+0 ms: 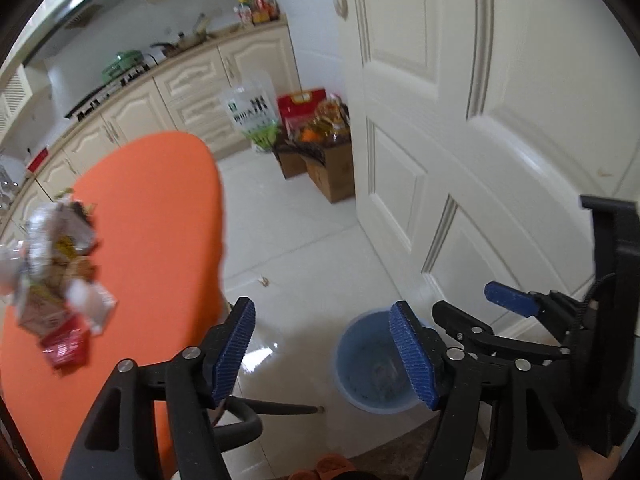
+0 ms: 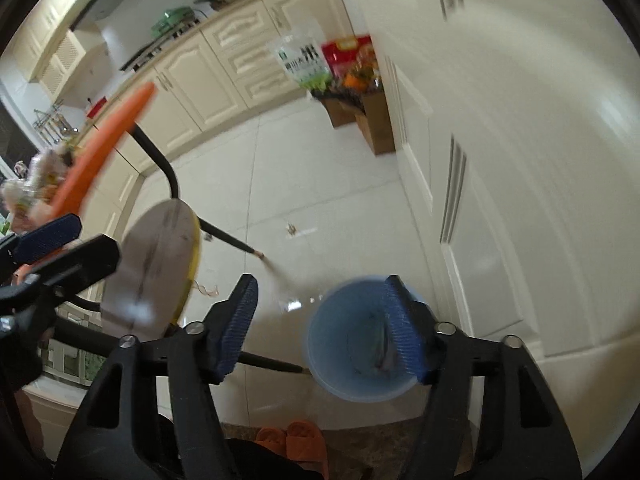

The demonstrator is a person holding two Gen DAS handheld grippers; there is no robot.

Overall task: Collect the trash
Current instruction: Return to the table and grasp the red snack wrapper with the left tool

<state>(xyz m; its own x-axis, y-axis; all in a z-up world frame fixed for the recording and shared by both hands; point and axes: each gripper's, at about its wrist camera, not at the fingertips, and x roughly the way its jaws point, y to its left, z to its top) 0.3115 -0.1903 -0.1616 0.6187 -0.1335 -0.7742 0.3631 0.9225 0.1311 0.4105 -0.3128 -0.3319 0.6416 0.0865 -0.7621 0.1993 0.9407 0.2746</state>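
Trash: crumpled heap of white, yellow and red wrappers and paper (image 1: 56,280) lying on the left part of the orange tabletop (image 1: 152,240); blurred, so single pieces are hard to tell apart.
Bin: round light-blue plastic bucket (image 1: 374,364) standing on the white tiled floor (image 1: 304,220) near the white panelled door (image 1: 480,120), below and to the right of the tabletop; something greyish lies at its bottom, too blurred to name.
Left gripper: black frame with blue ribbed pads (image 1: 324,352), jaws apart with nothing between them, held over the floor between the table edge and the bucket.
Right gripper: same build (image 2: 320,328), jaws apart and empty, above the bucket's left rim in its own view; in the left wrist view it sits just to the right of the left gripper.
Floor scrap: small brownish bit (image 1: 264,280) on the tiles, farther off than the bucket and well apart from it.
Stool: round grey seat with a yellow edge (image 2: 156,264) on black legs, left of the bucket.
Far side: cream kitchen cabinets (image 1: 192,96) along the wall; brown cardboard boxes (image 1: 324,168) with bags by the door.
Near edge: orange slippers (image 2: 296,440) on a brown mat.
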